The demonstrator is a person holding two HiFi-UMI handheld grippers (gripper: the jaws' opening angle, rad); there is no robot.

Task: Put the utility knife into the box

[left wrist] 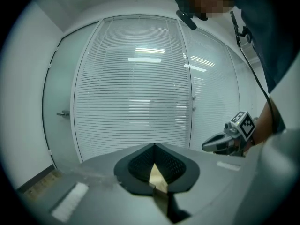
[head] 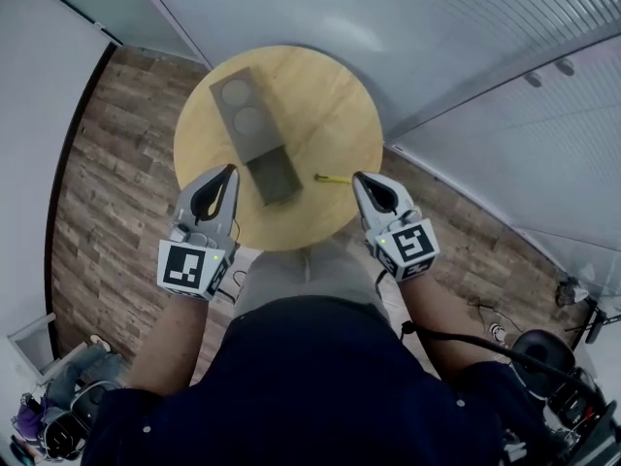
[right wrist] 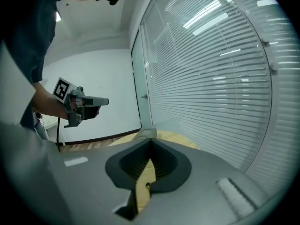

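A grey box (head: 272, 178) lies on the round wooden table (head: 320, 105) with its lid (head: 243, 110) folded back toward the far side. The yellow utility knife (head: 333, 178) rests on the table just right of the box. My left gripper (head: 231, 169) hovers at the table's near left edge, shut and empty, just left of the box. My right gripper (head: 356, 176) is shut and empty, its tips close to the knife's right end. In the left gripper view its jaws (left wrist: 153, 145) meet at the tips; in the right gripper view the jaws (right wrist: 150, 140) meet too.
Wood-plank floor (head: 107, 192) surrounds the table. A glass wall with blinds (head: 466, 56) runs behind and to the right. Bags lie on the floor at the bottom left (head: 58, 396), and cables and gear at the bottom right (head: 543, 357).
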